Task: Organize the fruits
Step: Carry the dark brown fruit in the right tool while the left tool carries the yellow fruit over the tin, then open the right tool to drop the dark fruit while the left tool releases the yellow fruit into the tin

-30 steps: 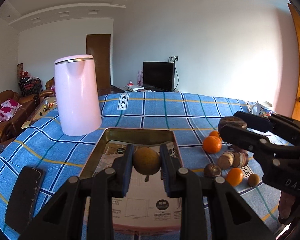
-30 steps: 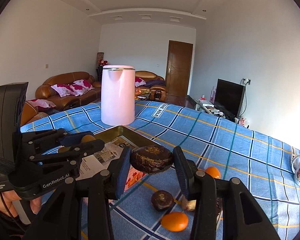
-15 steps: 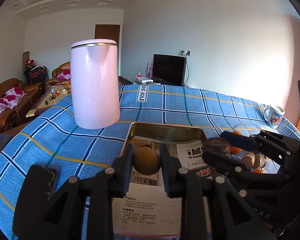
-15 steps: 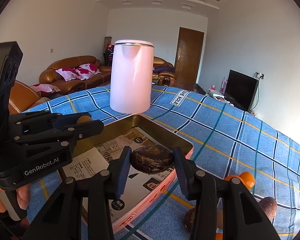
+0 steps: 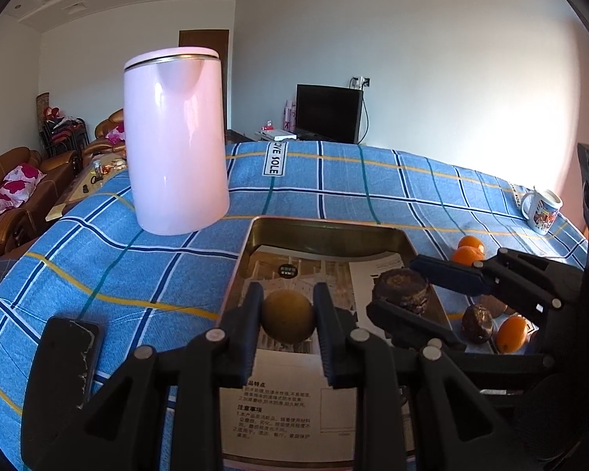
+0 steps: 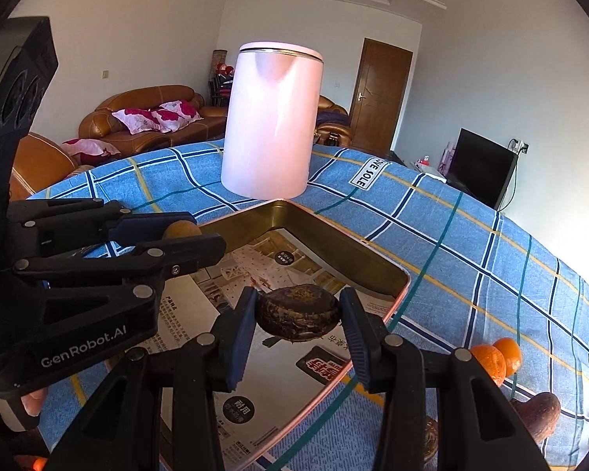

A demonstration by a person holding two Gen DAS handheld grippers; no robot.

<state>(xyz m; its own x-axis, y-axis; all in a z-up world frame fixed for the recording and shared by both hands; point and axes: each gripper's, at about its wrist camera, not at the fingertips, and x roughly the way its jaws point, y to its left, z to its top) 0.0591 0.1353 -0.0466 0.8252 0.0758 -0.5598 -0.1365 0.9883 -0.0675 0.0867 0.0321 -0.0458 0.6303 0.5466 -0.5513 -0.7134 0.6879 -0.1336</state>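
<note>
Left tongs point(image 5: 287, 316): closed on a round yellow-brown fruit point(image 5: 287, 316), held at its widest part, above the near part of the metal tray point(image 5: 326, 224).
Right tongs point(image 6: 297, 314): closed on a flat, dark brown wrinkled fruit point(image 6: 297, 314), gripped at its two sides, over the right half of the tray.
How the round fruit handles: it looks firm, smooth and light; I judge it may roll when set down, so the grip across the middle is the good one.
How the dark fruit handles: its skin looks rough and shrivelled, maybe a little soft; a gentle squeeze at the rim seems enough, and it should lie flat.
Tray: lined with printed paper point(image 5: 271, 412), which may slide under a fruit.
Fruits not yet in the tray: oranges point(image 5: 467, 251), another orange point(image 5: 511, 333) and a dark fruit point(image 5: 477, 322) on the bench point(image 5: 98, 274), right of the tray.
In the way: the two tongs are close together over the tray and could bump.
Other things: pink kettle point(image 5: 174, 141) beyond the tray's far left corner, black phone point(image 5: 64, 357) near left, mug point(image 5: 540, 212) far right.
</note>
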